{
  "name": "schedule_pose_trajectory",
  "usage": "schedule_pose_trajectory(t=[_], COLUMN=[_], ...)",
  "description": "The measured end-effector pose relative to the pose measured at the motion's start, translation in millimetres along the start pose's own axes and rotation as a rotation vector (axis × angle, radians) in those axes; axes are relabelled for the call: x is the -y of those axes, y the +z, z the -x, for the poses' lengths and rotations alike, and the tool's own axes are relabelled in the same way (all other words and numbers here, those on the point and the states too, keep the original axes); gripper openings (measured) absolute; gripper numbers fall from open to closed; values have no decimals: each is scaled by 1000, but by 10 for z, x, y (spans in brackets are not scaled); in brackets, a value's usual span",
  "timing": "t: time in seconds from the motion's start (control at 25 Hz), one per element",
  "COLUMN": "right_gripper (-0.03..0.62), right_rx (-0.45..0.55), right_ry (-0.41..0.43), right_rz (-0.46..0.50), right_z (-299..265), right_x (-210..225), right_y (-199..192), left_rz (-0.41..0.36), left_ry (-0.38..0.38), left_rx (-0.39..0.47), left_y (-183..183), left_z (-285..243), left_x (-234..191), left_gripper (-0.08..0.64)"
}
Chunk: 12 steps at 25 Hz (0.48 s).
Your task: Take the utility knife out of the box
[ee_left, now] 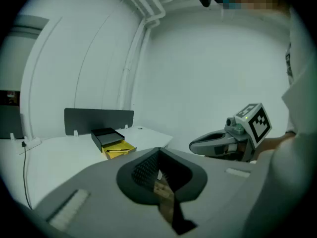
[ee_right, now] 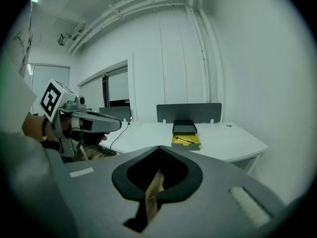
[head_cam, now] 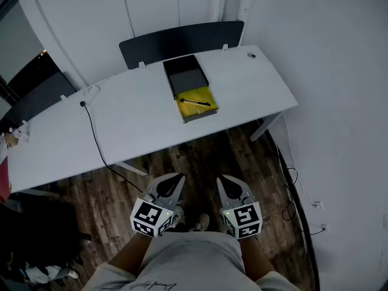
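Observation:
A box lies open on the white table [head_cam: 121,123]: a dark sleeve [head_cam: 185,74] with a yellow tray [head_cam: 203,109] pulled out toward me. The black utility knife [head_cam: 195,102] lies across the tray, also small in the right gripper view [ee_right: 184,140]. The left gripper view shows the box [ee_left: 111,144] far ahead. Both grippers hang close to my body over the wooden floor, well short of the table. My left gripper [head_cam: 177,177] and right gripper [head_cam: 225,180] are both shut, with nothing between their jaws.
A dark screen panel [head_cam: 182,41] stands along the table's back edge, another [head_cam: 36,102] at the left. A black cable [head_cam: 94,132] runs over the table's front edge. A small object [head_cam: 251,55] lies at the far right corner. Cables [head_cam: 291,187] trail beside the right wall.

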State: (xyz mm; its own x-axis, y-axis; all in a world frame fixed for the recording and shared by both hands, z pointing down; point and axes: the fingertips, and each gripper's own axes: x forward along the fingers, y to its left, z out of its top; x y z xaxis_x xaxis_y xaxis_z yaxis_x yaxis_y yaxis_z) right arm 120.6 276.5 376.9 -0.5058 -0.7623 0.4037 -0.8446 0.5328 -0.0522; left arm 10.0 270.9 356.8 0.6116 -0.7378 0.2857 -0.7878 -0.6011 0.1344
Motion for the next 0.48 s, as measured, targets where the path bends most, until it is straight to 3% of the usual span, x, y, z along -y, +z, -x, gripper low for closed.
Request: schedule_pose_trajectory(t=[0.48], right_gripper=[14], right_rx=[4], right_ry=[43], right_rz=[-25], right_z=[-218], right_x=[-255], right_y=[89], left_rz=[11], left_ry=[-29], left_rx=[-4], left_y=[-4], left_z=[48], left_x=[-164], left_gripper=[0])
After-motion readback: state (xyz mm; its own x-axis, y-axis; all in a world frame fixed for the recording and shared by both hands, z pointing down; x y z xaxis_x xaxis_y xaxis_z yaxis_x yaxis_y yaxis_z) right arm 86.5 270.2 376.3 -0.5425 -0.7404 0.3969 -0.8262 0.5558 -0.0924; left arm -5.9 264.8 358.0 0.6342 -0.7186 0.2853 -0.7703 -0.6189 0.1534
